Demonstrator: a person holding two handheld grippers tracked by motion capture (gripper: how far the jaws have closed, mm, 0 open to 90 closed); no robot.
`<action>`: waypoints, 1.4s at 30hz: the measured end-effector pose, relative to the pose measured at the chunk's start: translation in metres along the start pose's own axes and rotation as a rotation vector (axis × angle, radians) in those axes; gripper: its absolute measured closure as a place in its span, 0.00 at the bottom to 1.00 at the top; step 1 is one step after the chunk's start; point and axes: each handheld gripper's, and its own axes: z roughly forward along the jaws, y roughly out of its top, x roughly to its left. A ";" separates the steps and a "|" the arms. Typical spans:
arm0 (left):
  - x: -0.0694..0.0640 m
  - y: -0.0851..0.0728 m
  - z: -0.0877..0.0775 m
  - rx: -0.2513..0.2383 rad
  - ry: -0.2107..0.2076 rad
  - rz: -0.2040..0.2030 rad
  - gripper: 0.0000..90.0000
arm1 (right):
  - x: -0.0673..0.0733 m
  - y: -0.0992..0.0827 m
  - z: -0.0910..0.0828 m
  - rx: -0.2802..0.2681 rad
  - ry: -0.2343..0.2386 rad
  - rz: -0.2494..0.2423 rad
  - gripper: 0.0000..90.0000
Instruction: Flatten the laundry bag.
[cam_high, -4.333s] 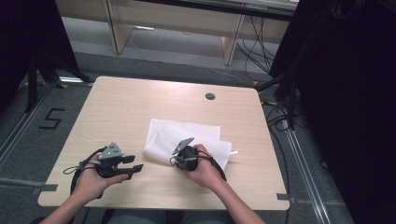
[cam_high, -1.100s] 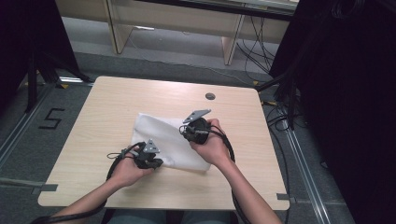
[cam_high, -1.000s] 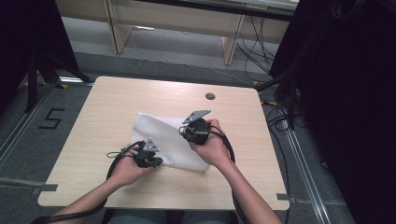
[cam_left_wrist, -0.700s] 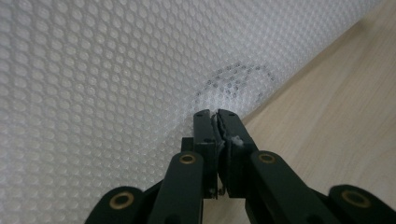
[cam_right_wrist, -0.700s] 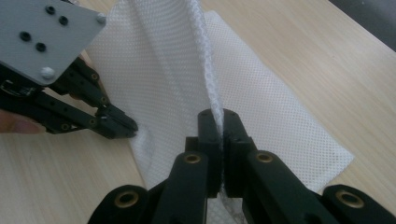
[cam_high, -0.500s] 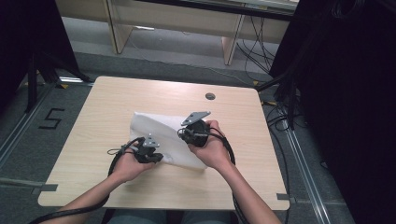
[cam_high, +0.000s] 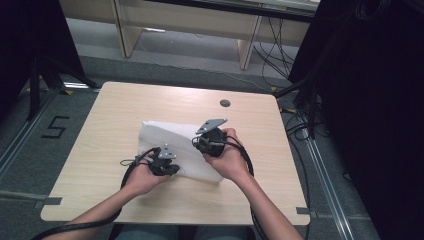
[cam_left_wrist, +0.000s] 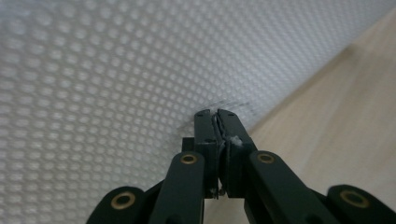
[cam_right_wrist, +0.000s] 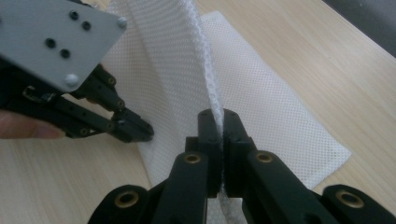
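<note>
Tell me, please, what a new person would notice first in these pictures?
First, the white mesh cloth in the middle of the wooden table. Both grippers are shut on it: the left gripper pinches its near edge, and the right gripper holds a raised fold of it, lifted above the table.

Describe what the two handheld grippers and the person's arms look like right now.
Both the left gripper and the right gripper are black, each with two linked jaws on brass-coloured pivots. Each carries a grey three-cornered plate with dark holes and trails a black cable. The forearms are bare, with no sleeves in view.
</note>
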 end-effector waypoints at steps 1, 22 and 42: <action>0.001 0.001 0.001 -0.002 0.005 0.000 0.97 | 0.000 0.000 0.000 -0.001 0.009 0.002 0.99; 0.015 -0.028 -0.059 -0.045 -0.026 -0.052 0.94 | 0.008 -0.005 -0.001 0.011 0.010 -0.024 0.99; 0.058 -0.075 -0.128 -0.112 0.137 -0.220 0.91 | 0.039 -0.021 -0.007 0.040 0.086 -0.099 0.99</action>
